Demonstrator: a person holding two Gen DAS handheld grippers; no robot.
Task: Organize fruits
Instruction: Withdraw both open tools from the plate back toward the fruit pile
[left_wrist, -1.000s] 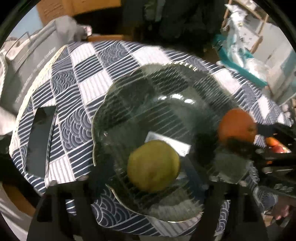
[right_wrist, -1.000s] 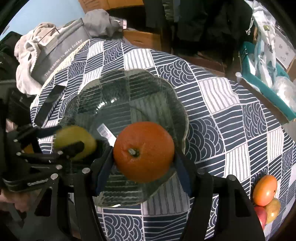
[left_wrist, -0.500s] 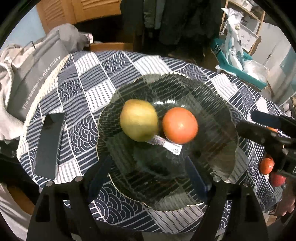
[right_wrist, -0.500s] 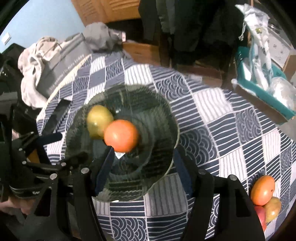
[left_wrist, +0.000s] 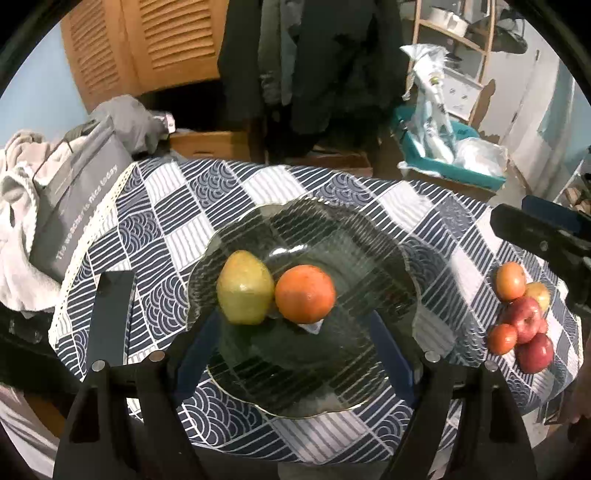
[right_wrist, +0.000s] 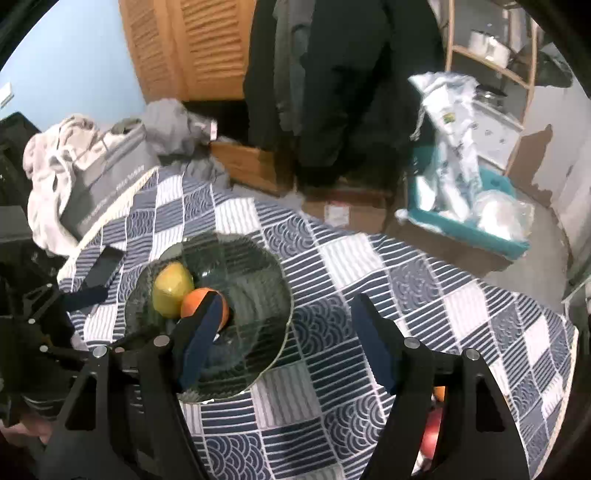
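A yellow-green pear (left_wrist: 244, 288) and an orange (left_wrist: 305, 293) lie side by side in a dark glass plate (left_wrist: 388, 266) on the checked tablecloth. Both also show in the right wrist view, the pear (right_wrist: 172, 288) and the orange (right_wrist: 195, 302) in the plate (right_wrist: 258, 266). My left gripper (left_wrist: 295, 336) is open and empty, raised over the plate's near side. My right gripper (right_wrist: 284, 325) is open and empty, above the cloth right of the plate. A pile of several red and orange fruits (left_wrist: 521, 317) lies at the table's right edge.
A dark flat phone-like slab (left_wrist: 110, 317) lies left of the plate. A grey bag and clothes (left_wrist: 74, 199) crowd the table's left edge. A teal bin (right_wrist: 476, 218) and boxes stand on the floor beyond. The right gripper's body (left_wrist: 546, 232) shows at the left view's right side.
Both grippers let go of their fruit and pulled up and back. The pear and orange now rest together in the plate. The right gripper has also swung to the right.
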